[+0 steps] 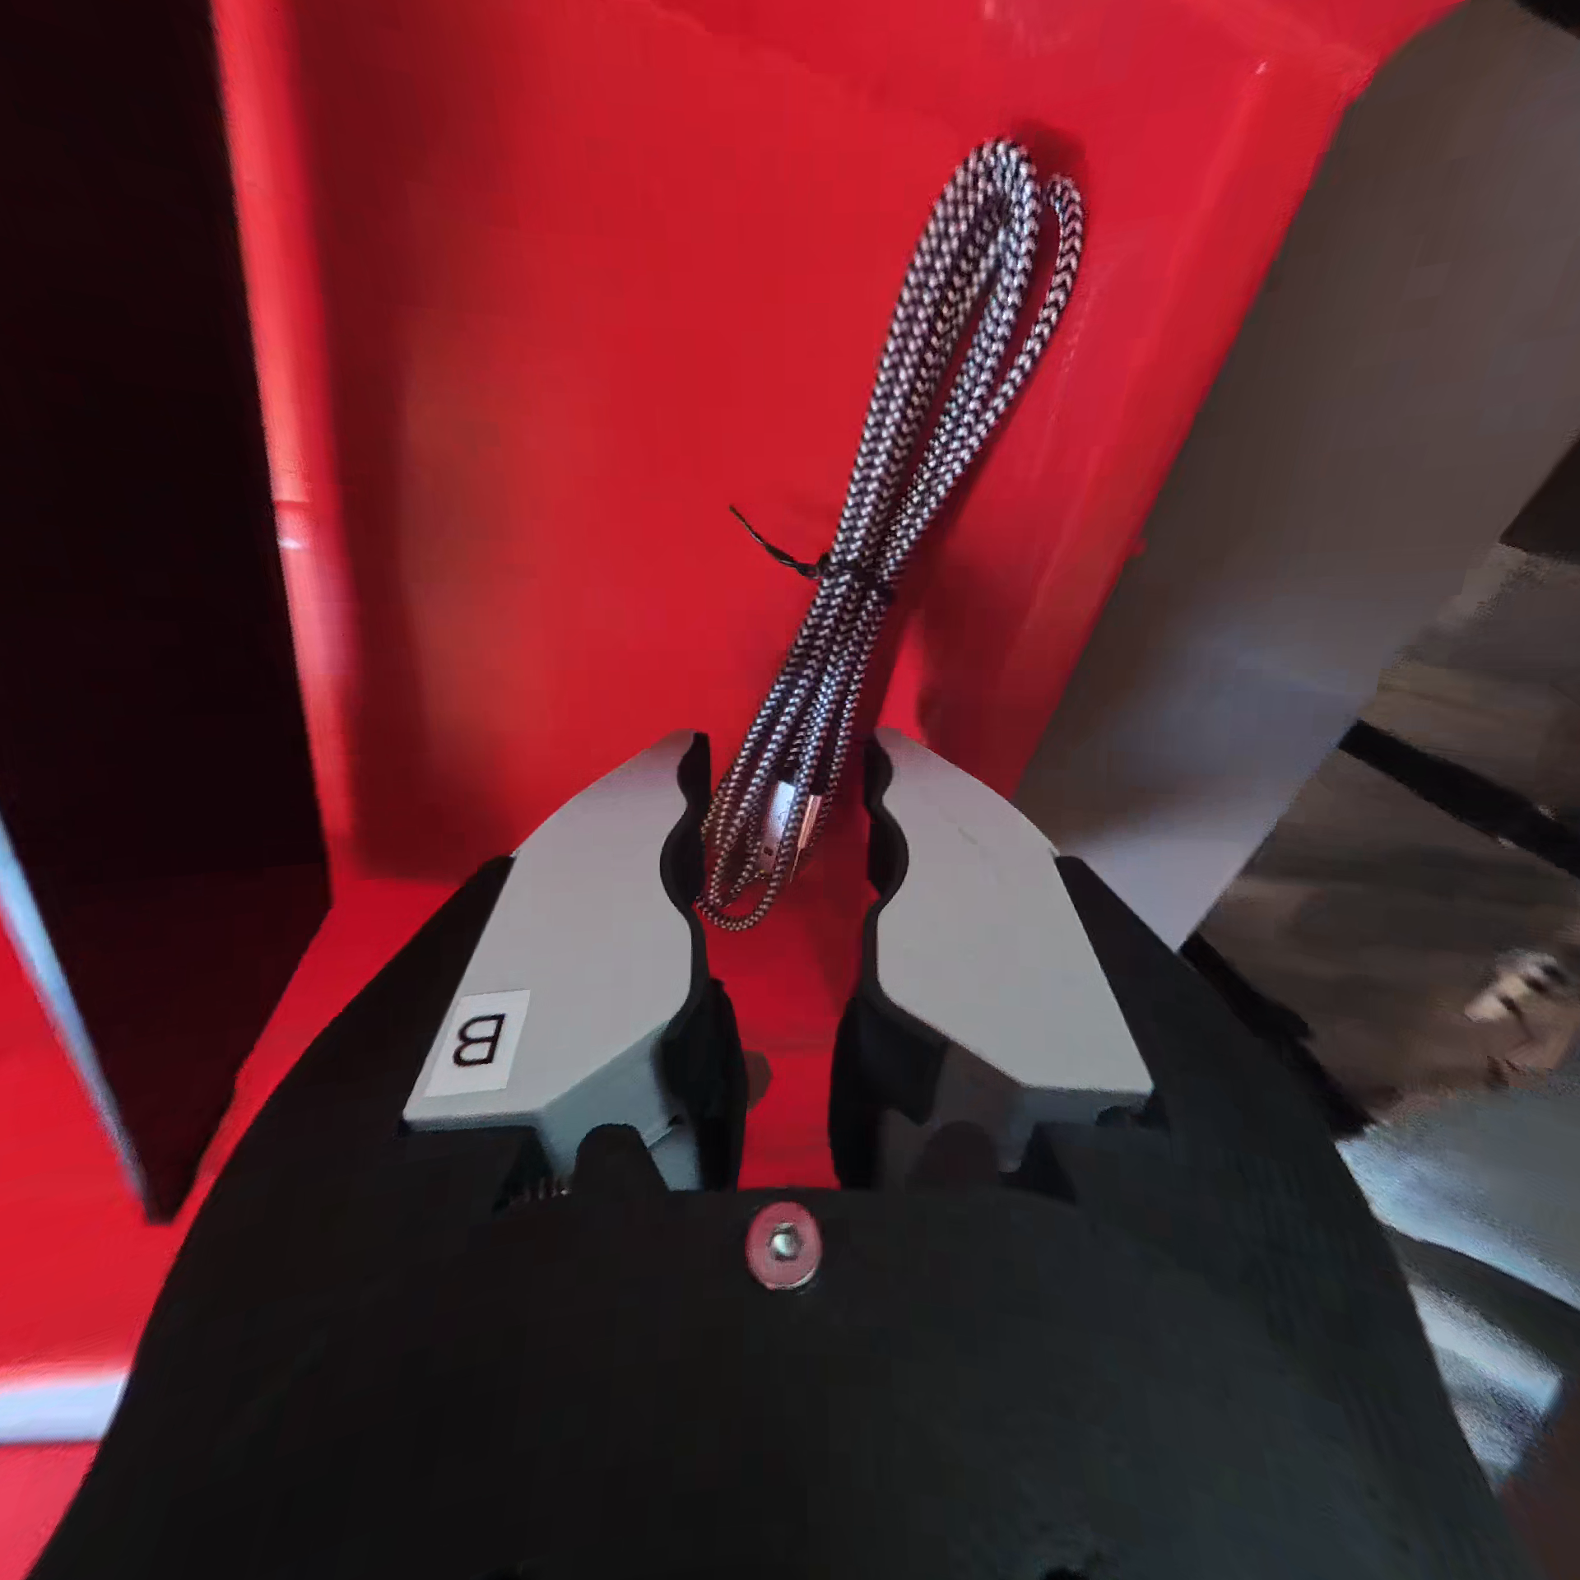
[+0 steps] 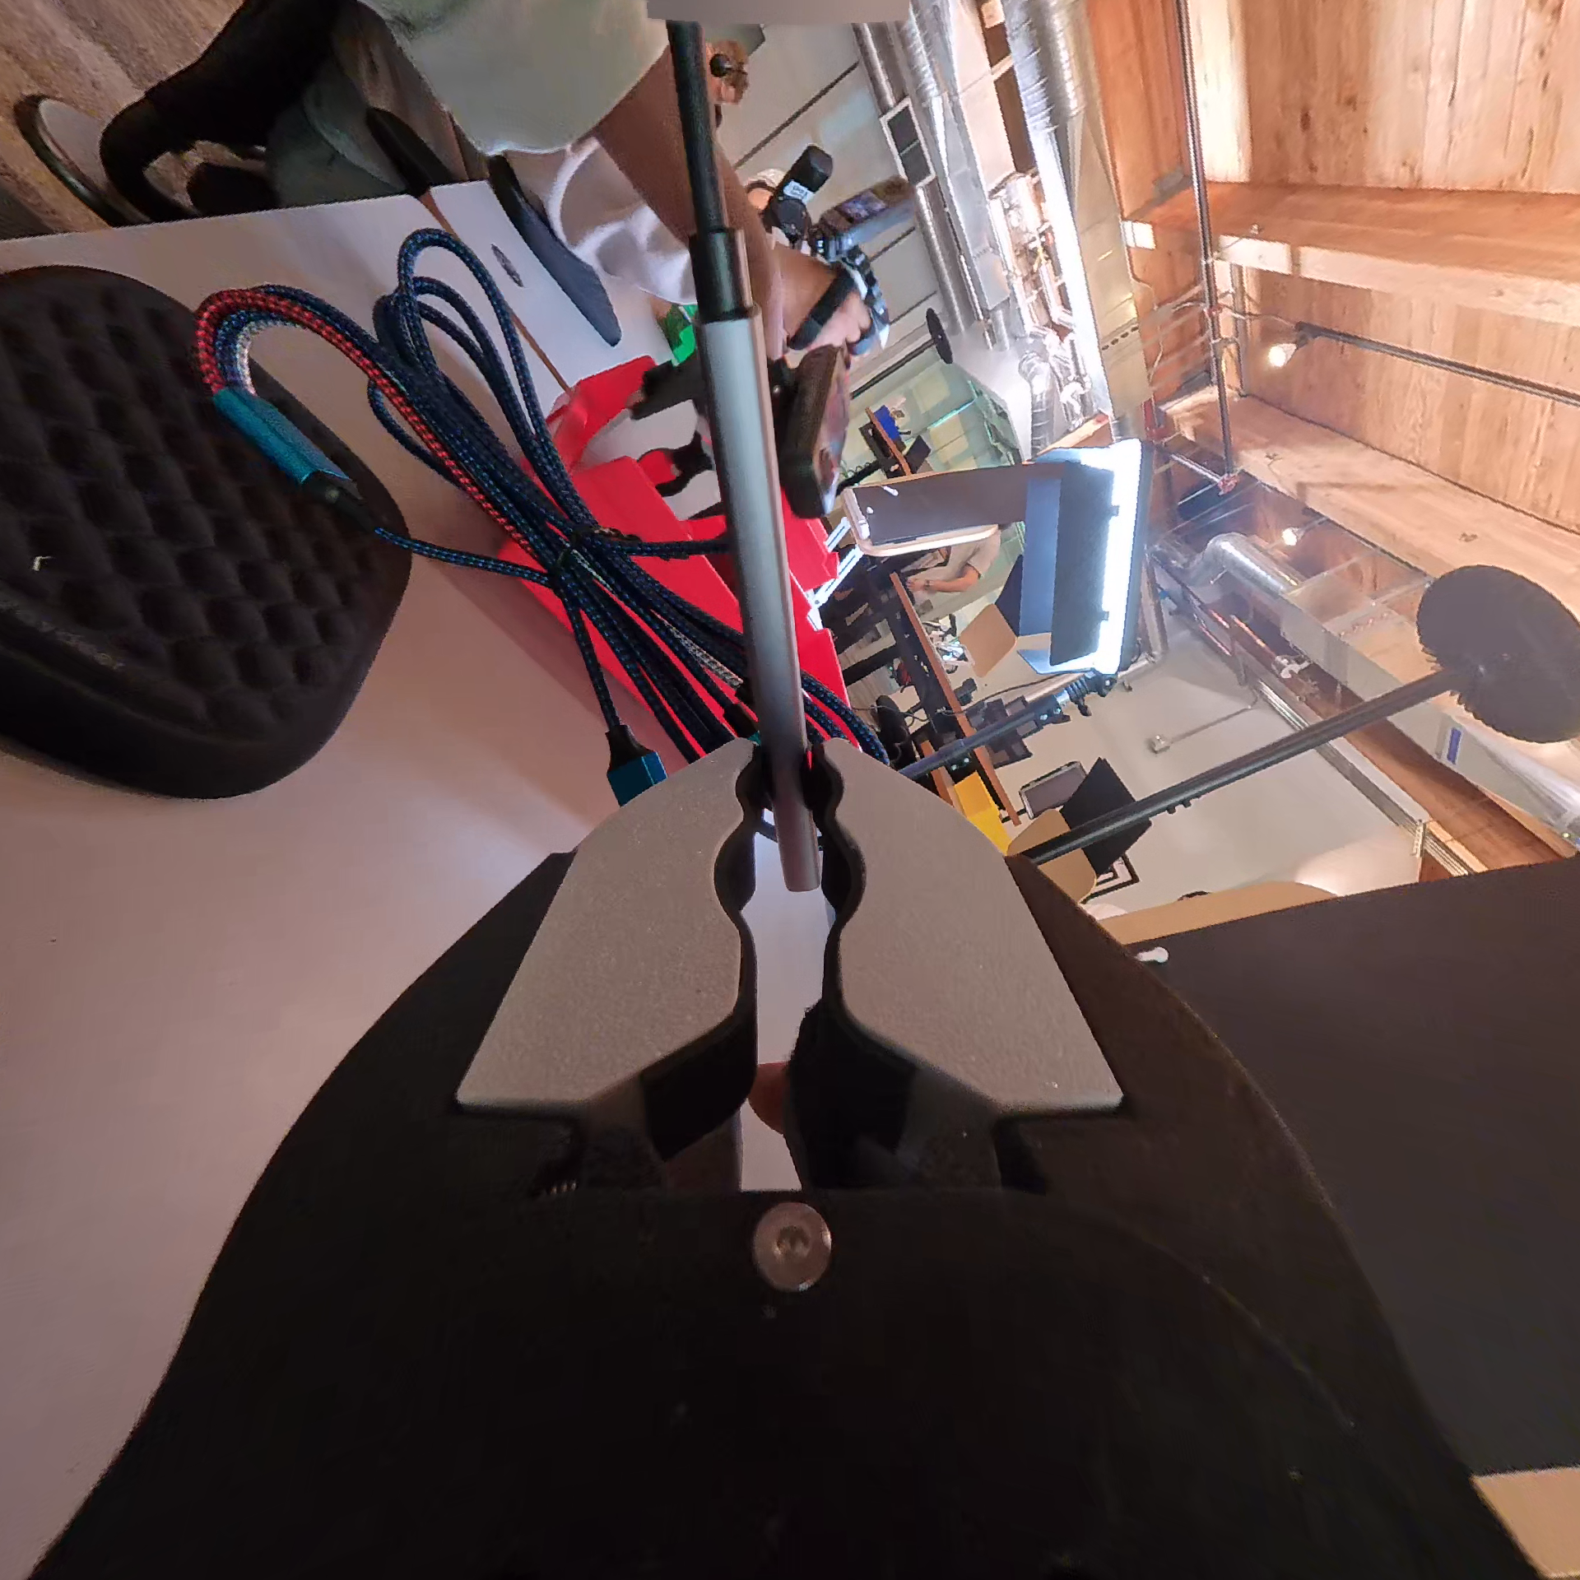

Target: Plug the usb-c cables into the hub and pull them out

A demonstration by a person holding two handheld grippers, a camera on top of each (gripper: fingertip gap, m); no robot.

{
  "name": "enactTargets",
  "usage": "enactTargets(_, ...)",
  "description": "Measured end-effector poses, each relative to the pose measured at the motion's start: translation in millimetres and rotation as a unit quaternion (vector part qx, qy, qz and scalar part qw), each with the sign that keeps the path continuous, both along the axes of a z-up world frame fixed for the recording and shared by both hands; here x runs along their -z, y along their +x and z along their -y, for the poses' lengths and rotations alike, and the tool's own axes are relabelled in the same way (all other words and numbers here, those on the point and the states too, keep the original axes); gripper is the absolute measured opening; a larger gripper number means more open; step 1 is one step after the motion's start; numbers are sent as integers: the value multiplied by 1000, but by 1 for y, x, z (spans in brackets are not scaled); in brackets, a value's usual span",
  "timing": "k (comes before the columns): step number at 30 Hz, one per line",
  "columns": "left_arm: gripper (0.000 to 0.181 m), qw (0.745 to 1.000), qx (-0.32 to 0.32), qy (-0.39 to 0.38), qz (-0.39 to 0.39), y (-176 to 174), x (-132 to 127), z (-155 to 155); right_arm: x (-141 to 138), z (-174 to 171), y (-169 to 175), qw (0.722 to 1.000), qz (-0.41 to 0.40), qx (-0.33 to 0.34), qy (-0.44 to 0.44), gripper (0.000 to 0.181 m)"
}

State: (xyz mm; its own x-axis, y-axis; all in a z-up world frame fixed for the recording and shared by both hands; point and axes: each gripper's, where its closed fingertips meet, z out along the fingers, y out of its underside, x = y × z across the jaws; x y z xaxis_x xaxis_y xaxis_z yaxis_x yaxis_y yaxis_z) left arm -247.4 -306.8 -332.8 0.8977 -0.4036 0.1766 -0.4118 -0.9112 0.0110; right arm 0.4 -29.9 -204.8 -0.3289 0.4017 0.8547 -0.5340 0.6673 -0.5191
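Observation:
In the left wrist view my left gripper (image 1: pixel 787 744) is open over a red tray (image 1: pixel 556 427). A black-and-white braided cable (image 1: pixel 898 479), bundled with a black tie, lies in the tray. Its silver connector (image 1: pixel 791 821) sits between my fingers, which are apart from it. In the right wrist view my right gripper (image 2: pixel 788 757) is shut on the near end of a thin silver hub (image 2: pixel 752 530), seen edge-on. The hub's black lead runs away from its far end. Blue and red braided cables (image 2: pixel 530 513) with teal connectors (image 2: pixel 282 445) lie on the white table (image 2: pixel 256 940).
A black foam pad (image 2: pixel 154 530) lies on the table left of the cables. The red tray (image 2: pixel 650 513) shows behind the cable bundle. A dark box (image 1: pixel 128 598) stands at the tray's left. A black box (image 2: pixel 1368 1111) is at the right. A person's arm and a light panel (image 2: pixel 1094 556) are farther off. One gripper's finger ends stand about 40 centimeters off the other's.

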Motion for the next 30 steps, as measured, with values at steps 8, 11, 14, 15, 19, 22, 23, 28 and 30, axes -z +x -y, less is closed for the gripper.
enactTargets(8,16,997,17,-71,22,4,25,5,-2,-6,-4,1000,-11,16,-2,10)
enactTargets(11,8,998,-20,-2,-52,-9,7,-9,-3,-7,-3,1000,-14,17,-3,10)
enactTargets(14,5,981,-118,130,-83,-14,-43,-29,-6,-6,-2,1000,-21,19,-5,10)
enactTargets(15,5,968,-151,177,-92,-17,-61,-32,-8,-6,-1,1000,-24,18,-6,10)
enactTargets(19,5,881,-261,391,-55,-10,-131,-42,-12,-2,3,999,-32,16,-6,10)
enactTargets(22,5,769,-323,548,61,10,-174,-52,-14,0,5,999,-37,13,-5,10)
enactTargets(23,5,721,-336,596,113,18,-188,-55,-15,1,6,999,-39,13,-5,10)
enactTargets(28,4,449,-347,741,360,54,-239,-46,-21,2,11,999,-51,12,-9,9)
enactTargets(30,4,390,-350,751,402,61,-239,-44,-21,2,11,999,-52,14,-7,9)
